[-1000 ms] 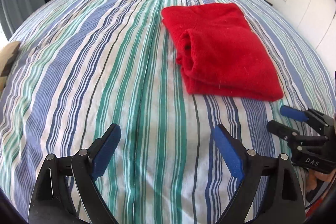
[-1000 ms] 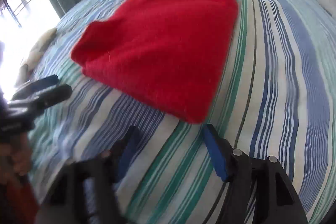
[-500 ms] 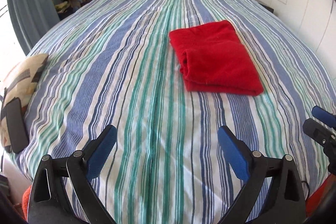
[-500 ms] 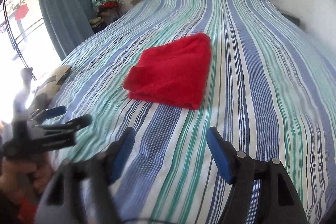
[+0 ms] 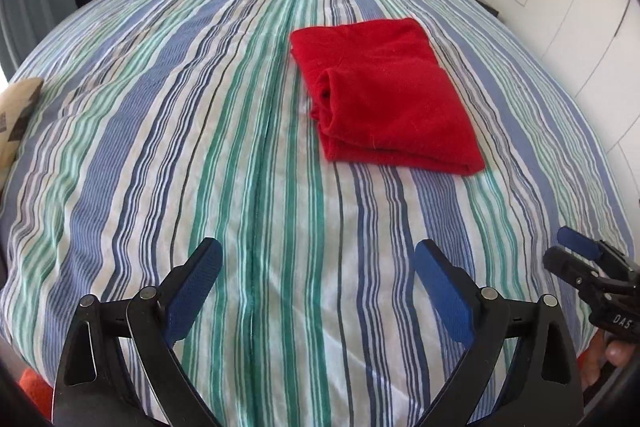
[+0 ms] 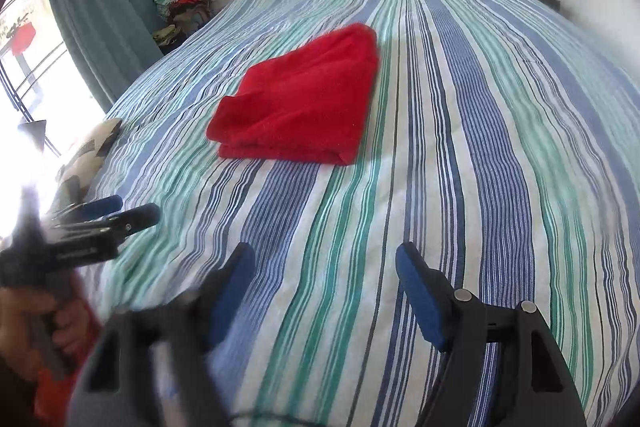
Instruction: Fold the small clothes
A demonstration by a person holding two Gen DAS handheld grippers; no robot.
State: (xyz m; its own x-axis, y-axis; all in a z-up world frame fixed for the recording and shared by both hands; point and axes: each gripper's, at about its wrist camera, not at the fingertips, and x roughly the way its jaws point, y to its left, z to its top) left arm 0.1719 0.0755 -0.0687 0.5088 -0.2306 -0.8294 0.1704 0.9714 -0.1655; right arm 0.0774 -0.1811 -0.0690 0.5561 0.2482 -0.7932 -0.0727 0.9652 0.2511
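The left hand-held gripper [image 5: 316, 287] hangs released, jaws wide apart, gripping nothing. The folded red garment [image 5: 386, 101] lies on the striped bed [image 5: 180, 131], well ahead of it and a little to its right. The right hand-held gripper [image 6: 326, 287] is spread wide too; its left finger [image 6: 228, 295] is blurred, and the garment lies ahead, slightly left.

Striped bed [image 5: 240, 155] under folded red garment [image 5: 384, 99]

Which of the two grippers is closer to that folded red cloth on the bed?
Neither clearly. The left gripper and right gripper both hang open over the striped bedcover, short of the red cloth, touching nothing.
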